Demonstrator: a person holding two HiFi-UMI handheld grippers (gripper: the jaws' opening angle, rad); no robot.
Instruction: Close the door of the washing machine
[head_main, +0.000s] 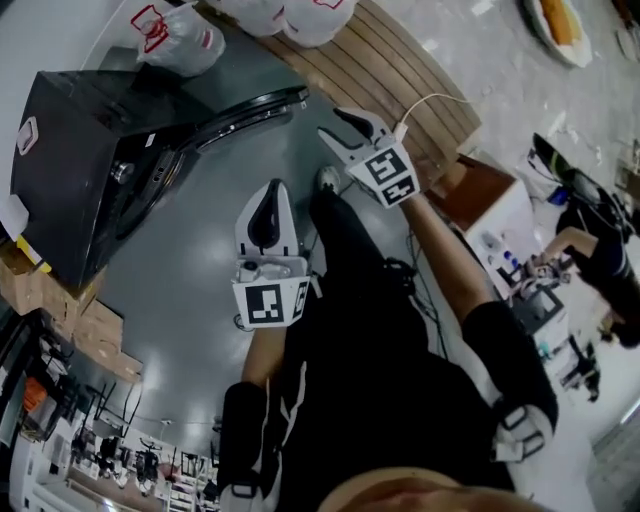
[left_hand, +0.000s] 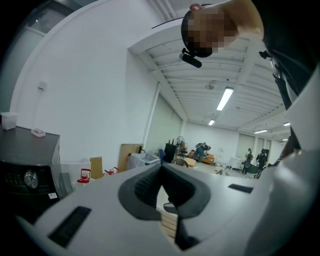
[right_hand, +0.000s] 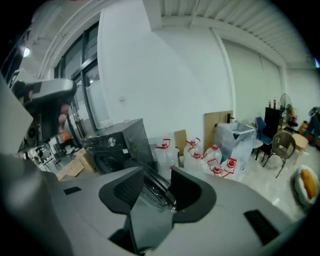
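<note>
No writing can be read anywhere: the red print on the white bags (head_main: 185, 35), the small sticker (head_main: 27, 135) on the washing machine (head_main: 90, 150) and the patterned marker cubes (head_main: 270, 303) show nothing legible.

My left gripper (left_hand: 161, 169), jaws tip to tip on nothing, faces a white wall (left_hand: 85, 85); the washing machine (left_hand: 27, 170) stands far left, people (left_hand: 202, 150) far beyond.

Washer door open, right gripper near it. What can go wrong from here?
1. The right gripper is open and short of the door; a push on its thin rim may slide off.
2. Its fingers, if they follow the door to the washing machine, might get pinched in the closing gap.
</note>
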